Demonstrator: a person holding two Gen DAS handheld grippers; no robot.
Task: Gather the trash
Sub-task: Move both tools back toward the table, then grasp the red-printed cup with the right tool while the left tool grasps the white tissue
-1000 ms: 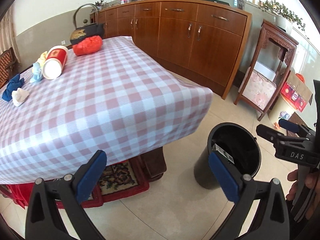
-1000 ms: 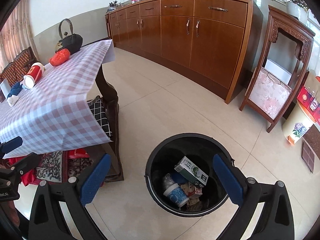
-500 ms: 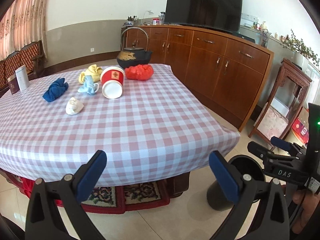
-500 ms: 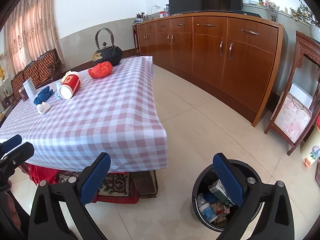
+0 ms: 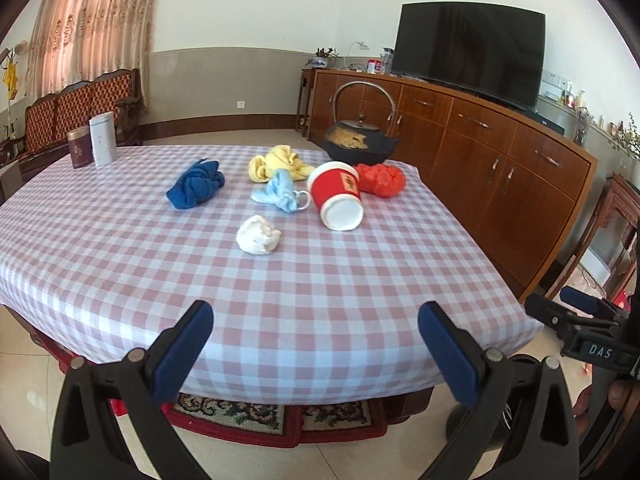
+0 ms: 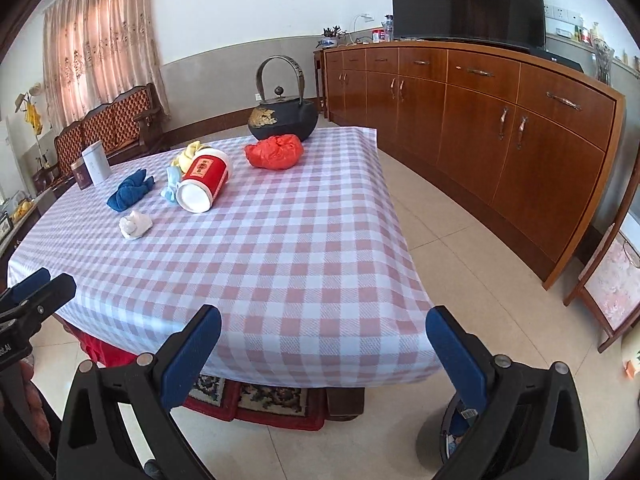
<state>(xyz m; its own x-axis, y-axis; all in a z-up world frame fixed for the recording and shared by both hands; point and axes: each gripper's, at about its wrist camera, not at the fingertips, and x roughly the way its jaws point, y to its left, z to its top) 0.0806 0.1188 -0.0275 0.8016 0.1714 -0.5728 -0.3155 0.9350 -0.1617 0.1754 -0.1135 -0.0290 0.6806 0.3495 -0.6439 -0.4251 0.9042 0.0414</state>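
Observation:
On the checked tablecloth (image 5: pixel 320 280) lie a tipped red paper cup (image 5: pixel 336 196), a white crumpled wad (image 5: pixel 258 235), a light blue wad (image 5: pixel 280 190), a yellow wad (image 5: pixel 278 162), a dark blue wad (image 5: pixel 196 184) and a red crumpled bag (image 5: pixel 380 180). The cup (image 6: pixel 204 180), the white wad (image 6: pixel 135 224) and the red bag (image 6: pixel 274 151) also show in the right wrist view. My left gripper (image 5: pixel 314 344) is open and empty at the table's near edge. My right gripper (image 6: pixel 324 348) is open and empty at the near right corner. The black trash bin (image 6: pixel 452 436) shows partly behind its right finger.
A black iron kettle (image 5: pixel 360 144) stands at the table's far side, two tins (image 5: pixel 94 146) at the far left. A long wooden sideboard (image 6: pixel 500 120) with a TV lines the right wall. A carpet (image 5: pixel 248 416) lies under the table. A bench (image 5: pixel 80 100) stands by the curtain.
Both grippers have risen and tilted up from the bin toward the tabletop. The bin has dropped out of the views' centres; the table objects now fill them. Both stay open.

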